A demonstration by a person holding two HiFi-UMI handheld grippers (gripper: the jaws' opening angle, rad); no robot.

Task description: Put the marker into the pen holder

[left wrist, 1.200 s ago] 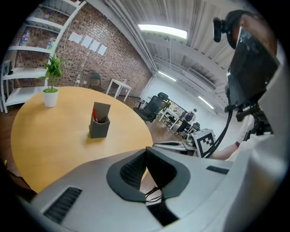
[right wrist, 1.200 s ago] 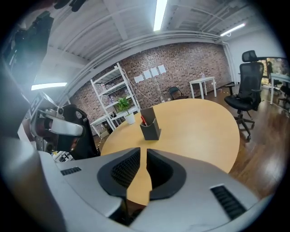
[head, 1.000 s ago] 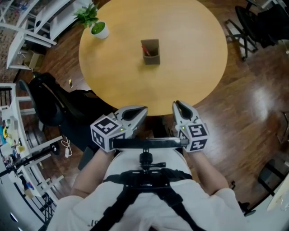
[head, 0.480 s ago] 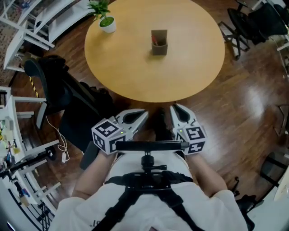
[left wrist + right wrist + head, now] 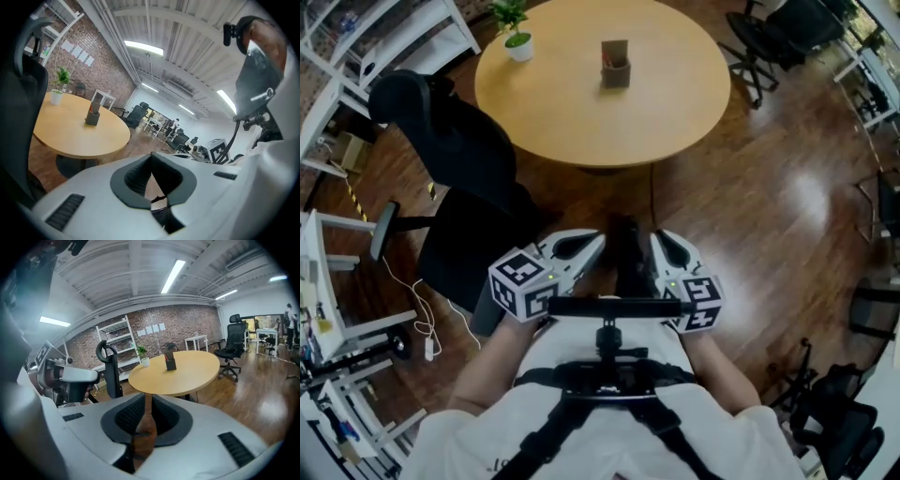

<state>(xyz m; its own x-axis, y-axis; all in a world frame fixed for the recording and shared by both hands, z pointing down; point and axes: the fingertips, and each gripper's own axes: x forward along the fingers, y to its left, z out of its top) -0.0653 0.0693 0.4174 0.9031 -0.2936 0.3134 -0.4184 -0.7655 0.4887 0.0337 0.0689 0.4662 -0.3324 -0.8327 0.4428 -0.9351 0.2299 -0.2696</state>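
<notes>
Low at left, left gripper (image 5: 598, 240) with jaws closed tip to tip, empty. Well ahead, across bare floor, round table (image 5: 581, 131) with pen holder (image 5: 615, 67) standing upright; red tip inside, probably the marker (image 5: 607, 60), too small to confirm. At right, right gripper (image 5: 661, 236), jaws a slit apart, gripping nothing.

Open-plan office rm: dark wood floor (image 5: 769, 206), glossy w/ glare. Round light-wood table (image 5: 581, 112) mid-rm, black office chair (image 5: 455, 141) just beside it. White shelving (image 5: 366, 42) along brick wall (image 5: 154, 319). Strip lights (image 5: 174, 273) overhead, white ceiling.
</notes>
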